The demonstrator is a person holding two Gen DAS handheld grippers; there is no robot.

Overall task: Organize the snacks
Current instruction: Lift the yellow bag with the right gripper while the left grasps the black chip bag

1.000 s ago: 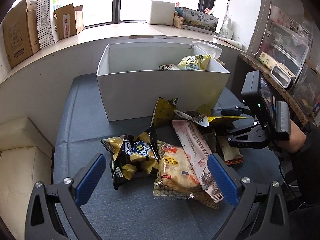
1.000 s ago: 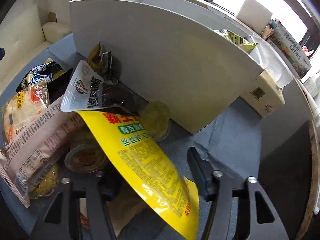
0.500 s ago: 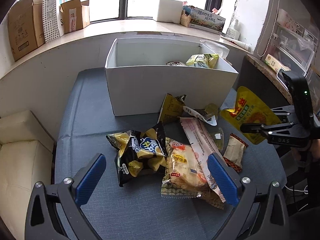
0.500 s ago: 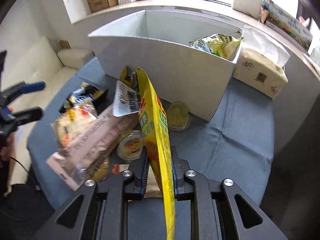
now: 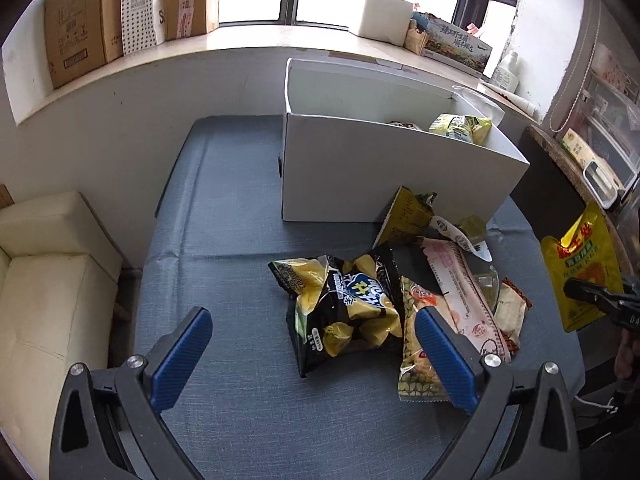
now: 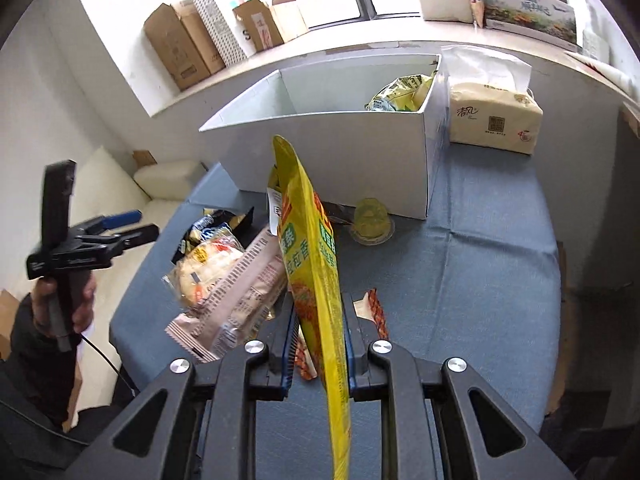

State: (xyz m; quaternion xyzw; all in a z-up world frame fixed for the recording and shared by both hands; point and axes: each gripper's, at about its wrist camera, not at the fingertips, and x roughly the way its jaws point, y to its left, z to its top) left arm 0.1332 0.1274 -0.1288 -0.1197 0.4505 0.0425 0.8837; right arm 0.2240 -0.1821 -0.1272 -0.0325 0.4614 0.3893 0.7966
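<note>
Step in hand: carrying 1 snack to the open white cardboard box.
Right gripper: jaws clamped on the flat yellow foil snack pouch, held edge-on above the blue-grey cloth table, short of the box.
Left gripper: jaws wide apart, empty, hovering near the black-and-yellow crisp bag.
Next move: probably lift the pouch over the box's near wall, then release.

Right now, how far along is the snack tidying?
Barely started. A couple of packets already sit in the white box. The right gripper holds a yellow pouch above the table; the left gripper is open and empty. The pile remains on the table.
</note>
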